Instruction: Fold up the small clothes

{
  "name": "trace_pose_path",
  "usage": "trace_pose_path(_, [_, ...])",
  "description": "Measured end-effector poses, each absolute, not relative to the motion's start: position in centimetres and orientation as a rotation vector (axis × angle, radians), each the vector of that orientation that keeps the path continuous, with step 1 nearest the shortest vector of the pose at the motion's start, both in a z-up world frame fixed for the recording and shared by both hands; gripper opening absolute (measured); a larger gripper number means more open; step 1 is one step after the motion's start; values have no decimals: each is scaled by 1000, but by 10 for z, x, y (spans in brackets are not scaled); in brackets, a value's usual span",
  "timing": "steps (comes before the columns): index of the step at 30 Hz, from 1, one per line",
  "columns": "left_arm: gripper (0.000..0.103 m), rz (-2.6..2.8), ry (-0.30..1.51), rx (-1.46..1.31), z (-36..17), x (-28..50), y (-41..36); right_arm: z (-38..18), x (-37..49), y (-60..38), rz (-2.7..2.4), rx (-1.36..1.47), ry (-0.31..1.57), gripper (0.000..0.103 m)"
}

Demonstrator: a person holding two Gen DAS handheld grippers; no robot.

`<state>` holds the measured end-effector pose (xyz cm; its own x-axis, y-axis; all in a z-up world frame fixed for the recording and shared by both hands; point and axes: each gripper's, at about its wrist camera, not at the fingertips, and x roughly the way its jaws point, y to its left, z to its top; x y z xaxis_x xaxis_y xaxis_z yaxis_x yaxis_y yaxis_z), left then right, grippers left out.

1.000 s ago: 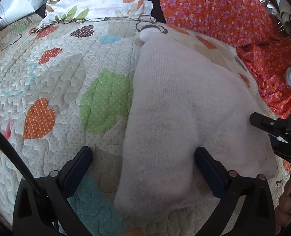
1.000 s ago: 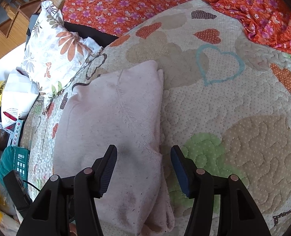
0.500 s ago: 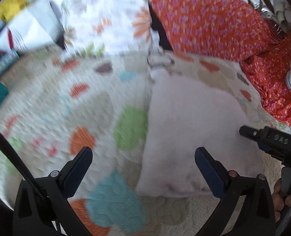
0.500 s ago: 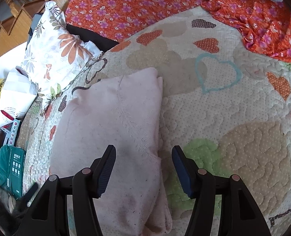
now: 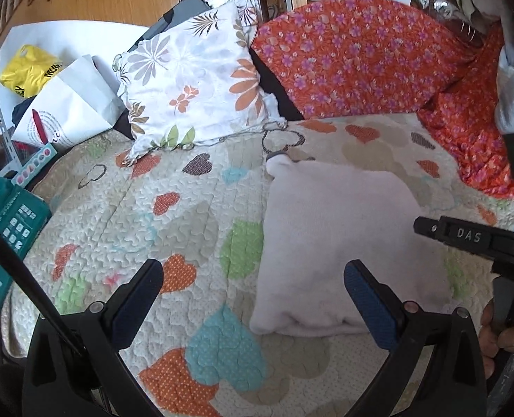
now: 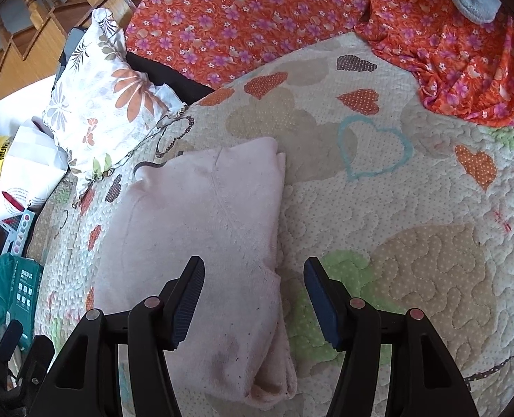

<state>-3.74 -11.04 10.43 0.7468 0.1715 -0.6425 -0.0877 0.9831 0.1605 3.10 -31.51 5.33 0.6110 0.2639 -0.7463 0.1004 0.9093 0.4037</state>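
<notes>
Both the left gripper [image 5: 253, 295] and right gripper [image 6: 253, 299] hang wide open and empty above the folded pale-pink fleece garment [image 6: 201, 243] on the heart-patterned quilt [image 6: 396, 243].

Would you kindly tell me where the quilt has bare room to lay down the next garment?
The quilt is bare between the folded pink garment and the orange floral cloth. Another bare stretch lies between the garment and the floral pillow. Beyond the pillow, bags crowd the edge.
</notes>
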Motion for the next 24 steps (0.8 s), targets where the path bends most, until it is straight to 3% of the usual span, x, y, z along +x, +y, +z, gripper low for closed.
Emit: trace_pose_path(24, [103, 211, 864, 223, 71, -25, -118, 69, 18, -297, 61, 289, 867, 70])
